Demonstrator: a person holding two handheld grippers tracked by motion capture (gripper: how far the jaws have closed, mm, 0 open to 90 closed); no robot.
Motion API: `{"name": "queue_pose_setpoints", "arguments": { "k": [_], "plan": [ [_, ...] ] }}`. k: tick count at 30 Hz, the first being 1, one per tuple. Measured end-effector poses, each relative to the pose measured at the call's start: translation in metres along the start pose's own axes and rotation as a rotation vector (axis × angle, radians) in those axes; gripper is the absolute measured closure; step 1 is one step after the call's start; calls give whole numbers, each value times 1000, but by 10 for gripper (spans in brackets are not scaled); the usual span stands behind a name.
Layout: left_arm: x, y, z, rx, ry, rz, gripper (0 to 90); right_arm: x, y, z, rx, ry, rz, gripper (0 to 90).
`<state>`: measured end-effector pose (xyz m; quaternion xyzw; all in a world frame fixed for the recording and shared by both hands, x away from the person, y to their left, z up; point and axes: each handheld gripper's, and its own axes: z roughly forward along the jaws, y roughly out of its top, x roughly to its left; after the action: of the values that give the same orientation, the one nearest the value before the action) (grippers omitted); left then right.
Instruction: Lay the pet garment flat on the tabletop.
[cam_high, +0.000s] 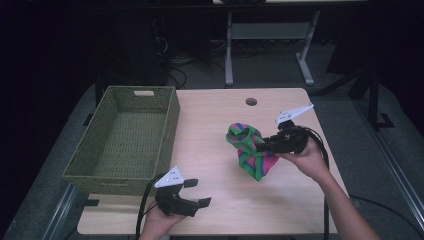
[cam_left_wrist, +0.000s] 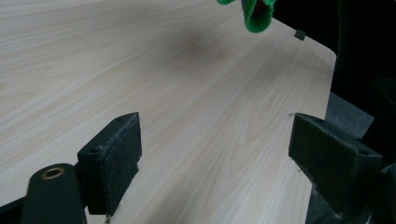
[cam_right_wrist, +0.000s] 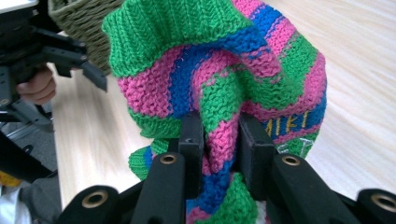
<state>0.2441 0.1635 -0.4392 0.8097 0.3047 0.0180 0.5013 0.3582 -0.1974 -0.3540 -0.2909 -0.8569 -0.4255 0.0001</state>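
Pinching a fold of knitted cloth (cam_high: 251, 150) between its two black jaws, the right gripper (cam_high: 265, 144) sits right of centre in the high view, held by the person's right hand (cam_high: 308, 159). The cloth is striped green, pink and blue; it bunches up above the jaws and hangs below them over the light wooden table (cam_high: 215, 120); whether its lower end touches the wood I cannot tell. In the right gripper view the same cloth (cam_right_wrist: 219, 79) fills the middle of the frame, with the right gripper (cam_right_wrist: 219, 140) clamped on a pink and green ridge of it, and some small yellow lettering shows on the knit at the right, too small to read.

The left gripper (cam_high: 199, 192) lies at the lower left of centre in the high view, near the table's front edge, in the person's left hand (cam_high: 159, 222). Its jaws stand wide apart with nothing between them. The left gripper view shows this plainly: the left gripper (cam_left_wrist: 215, 149) has one padded jaw at the lower left and the other at the lower right, bare wood between. A green tip of the cloth (cam_left_wrist: 257, 13) shows at the top edge there.

A green woven basket (cam_high: 95, 165) occupies the left of the high view, well apart from the cloth, and looks empty inside. Its corner (cam_right_wrist: 81, 18) appears at the upper left of the right gripper view.
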Motion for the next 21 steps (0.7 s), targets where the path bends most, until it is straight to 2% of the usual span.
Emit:
{"name": "queue_pose_setpoints", "arguments": {
  "k": [10,21],
  "plan": [
    [0,0,0,-2,3,0,169,11,-17,-2,-5,27,-16,735],
    [0,0,-2,-10,-1,-11,169,23,-32,15,22,85,-31,735]
  ]
}}
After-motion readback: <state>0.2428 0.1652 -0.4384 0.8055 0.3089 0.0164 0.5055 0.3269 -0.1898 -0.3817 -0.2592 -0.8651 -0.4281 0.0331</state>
